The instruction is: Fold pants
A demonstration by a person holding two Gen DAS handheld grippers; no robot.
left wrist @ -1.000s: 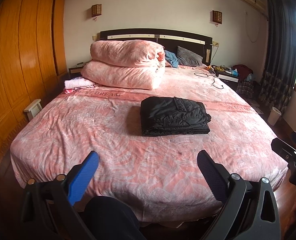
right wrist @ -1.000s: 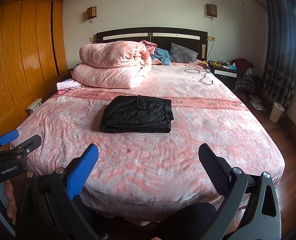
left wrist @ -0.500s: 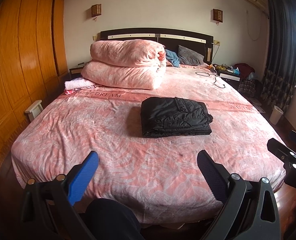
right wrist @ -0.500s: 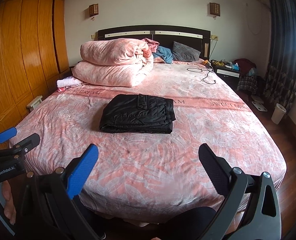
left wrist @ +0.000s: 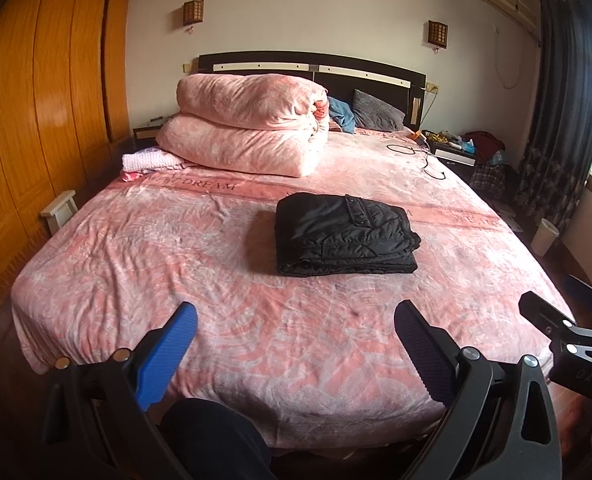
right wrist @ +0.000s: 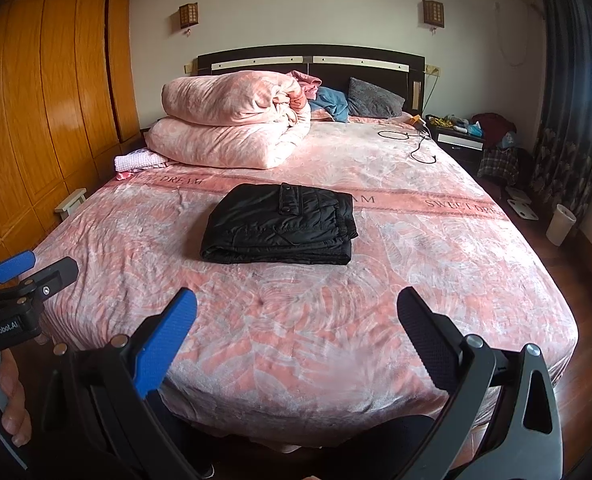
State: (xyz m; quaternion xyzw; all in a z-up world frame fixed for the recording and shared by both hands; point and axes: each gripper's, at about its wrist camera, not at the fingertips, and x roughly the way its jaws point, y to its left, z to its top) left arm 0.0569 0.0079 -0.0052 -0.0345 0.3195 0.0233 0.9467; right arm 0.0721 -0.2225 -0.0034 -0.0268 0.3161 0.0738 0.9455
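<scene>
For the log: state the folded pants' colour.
Black, quilted-looking; the pants show best in the right wrist view.

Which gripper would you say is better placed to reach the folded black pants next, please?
Marginally the left gripper: the pants lie just right of its centreline, while from the right gripper they sit slightly further off-centre left. Both are open, held short of the bed.

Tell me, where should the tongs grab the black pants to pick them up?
Probably the thick folded edge nearest the foot of the bed. The pants lie flat in a neat stack, and both open tongs, left and right, face that edge, so sliding in low from there pinches all layers.
</scene>
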